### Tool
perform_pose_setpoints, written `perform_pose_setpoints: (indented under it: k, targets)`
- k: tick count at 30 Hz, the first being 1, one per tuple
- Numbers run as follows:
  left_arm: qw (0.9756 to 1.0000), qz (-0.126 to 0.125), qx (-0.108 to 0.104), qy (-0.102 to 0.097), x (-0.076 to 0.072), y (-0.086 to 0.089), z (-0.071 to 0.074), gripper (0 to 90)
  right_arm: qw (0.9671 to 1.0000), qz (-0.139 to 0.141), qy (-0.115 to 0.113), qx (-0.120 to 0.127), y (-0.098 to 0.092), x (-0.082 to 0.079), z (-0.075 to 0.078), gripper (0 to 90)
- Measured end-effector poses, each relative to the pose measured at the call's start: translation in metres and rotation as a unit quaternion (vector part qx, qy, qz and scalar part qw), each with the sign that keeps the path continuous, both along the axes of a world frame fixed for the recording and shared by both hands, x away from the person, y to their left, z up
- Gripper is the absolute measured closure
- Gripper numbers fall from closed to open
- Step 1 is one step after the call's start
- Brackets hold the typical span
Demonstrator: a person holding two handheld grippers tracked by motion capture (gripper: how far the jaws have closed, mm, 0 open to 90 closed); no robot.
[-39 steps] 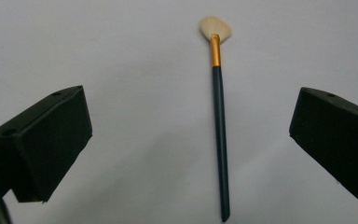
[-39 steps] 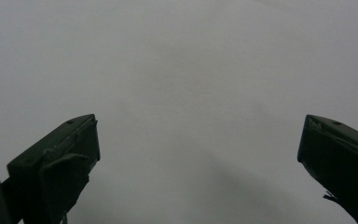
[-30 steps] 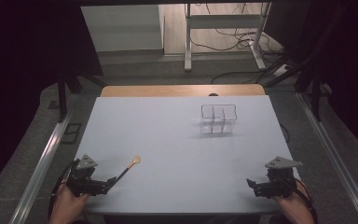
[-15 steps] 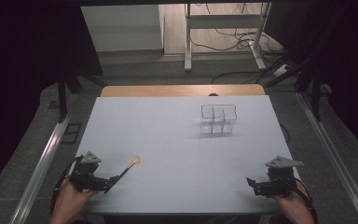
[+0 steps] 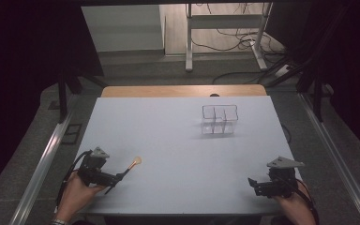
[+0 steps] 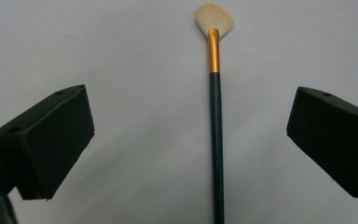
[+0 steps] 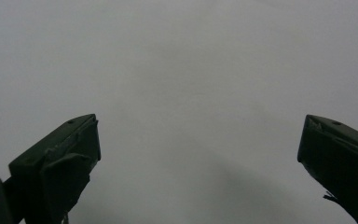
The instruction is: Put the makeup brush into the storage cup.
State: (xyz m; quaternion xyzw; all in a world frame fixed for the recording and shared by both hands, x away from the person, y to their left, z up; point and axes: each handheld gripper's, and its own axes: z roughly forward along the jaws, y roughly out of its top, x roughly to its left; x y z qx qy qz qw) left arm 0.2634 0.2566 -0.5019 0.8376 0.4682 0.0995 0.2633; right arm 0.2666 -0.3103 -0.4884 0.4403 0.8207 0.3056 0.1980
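A fan brush (image 6: pixel 216 121) with dark handle, gold ferrule and pale bristles lies flat on the white counter (image 5: pixel 178 140), between the wide-spread jaws of the left tool (image 5: pixel 120 176), untouched. The right tool (image 5: pixel 252 182) is also spread wide, holding nothing. A clear divided organizer (image 5: pixel 220 120) stands well apart. No writing is legible.

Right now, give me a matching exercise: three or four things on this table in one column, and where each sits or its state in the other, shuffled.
Things:
1. brush
2. clear organizer
3. right gripper
4. left gripper

Places or states:
A. far right part of the table
B. open, near right corner
C. lies between open jaws
D. open around the dark handle

Pairs: 1-C, 2-A, 3-B, 4-D
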Motion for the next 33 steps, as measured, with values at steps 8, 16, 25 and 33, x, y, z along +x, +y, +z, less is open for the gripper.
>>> perform_pose_setpoints:
  k: [8, 16, 25, 33]
  targets:
    - [0.9999, -0.011, 0.009, 0.01, 0.009, -0.004, 0.002, 1.5, 1.0, -0.003, -0.001, -0.001, 0.0, 0.0, 0.0, 0.0]
    - [0.9994, -0.022, 0.022, 0.017, 0.02, -0.014, 0.004, 2.9, 1.0, -0.004, 0.0, -0.003, 0.0, 0.0, 0.0, 0.0]
    - [0.9978, -0.038, 0.049, 0.024, 0.031, -0.031, 0.003, 6.4, 1.0, -0.003, 0.002, -0.005, 0.001, 0.0, -0.001, 0.0]
    - [0.9973, -0.043, 0.046, 0.036, 0.035, -0.035, -0.002, 19.8, 1.0, -0.002, 0.004, -0.007, 0.001, 0.001, -0.001, 0.0]
